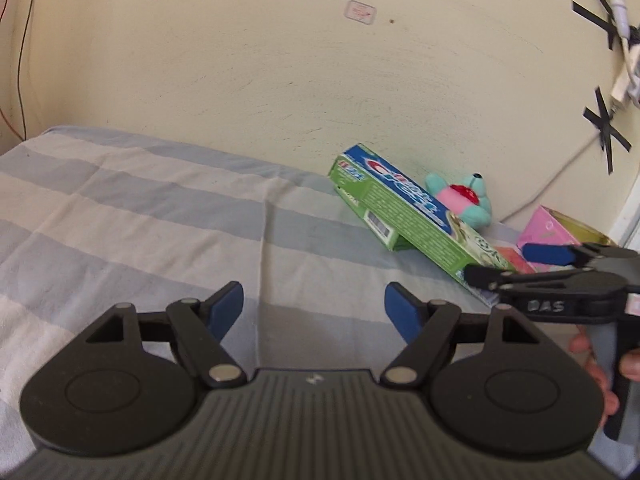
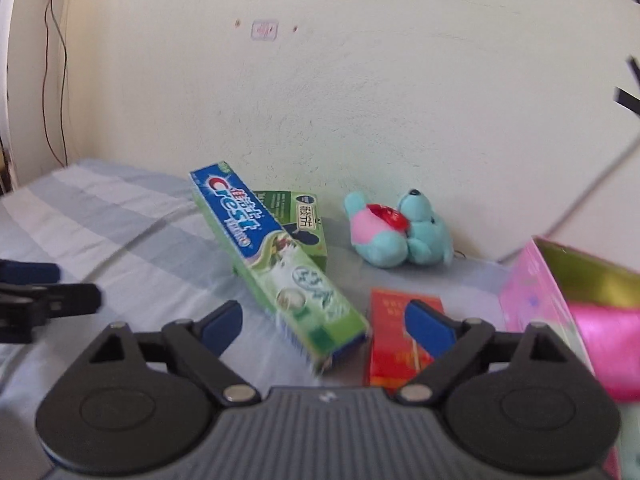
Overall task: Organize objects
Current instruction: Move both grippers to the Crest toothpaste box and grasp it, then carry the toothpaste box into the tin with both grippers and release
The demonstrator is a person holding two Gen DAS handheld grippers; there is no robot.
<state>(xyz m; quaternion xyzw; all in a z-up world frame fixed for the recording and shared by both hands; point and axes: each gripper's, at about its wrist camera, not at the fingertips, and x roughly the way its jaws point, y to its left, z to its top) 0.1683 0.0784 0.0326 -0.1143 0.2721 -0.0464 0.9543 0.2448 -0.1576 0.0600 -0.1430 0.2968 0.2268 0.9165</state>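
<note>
- My right tool (image 2: 323,320) is released, its blue pads spread wide with the near end of the Crest toothpaste box (image 2: 276,264) lying between them, not pressed.
- My left tool (image 1: 314,307) is half spread and grasps nothing, with only the striped bed sheet (image 1: 120,208) under it.
- The toothpaste box lies slanted on the bed, its far end propped on a smaller green box (image 2: 308,224); the teal plush bear (image 2: 396,232) sits just right of it by the wall, the red packet (image 2: 394,344) beside its near end, and the pink box (image 2: 536,296) further right.
- To do this well, I judge I should square my right pads to the box's long sides before clenching, so it does not twist off the green box.
- Readable writing: "Crest" with Chinese characters on the toothpaste box; "DAS" on the right tool's body in the left view.
</note>
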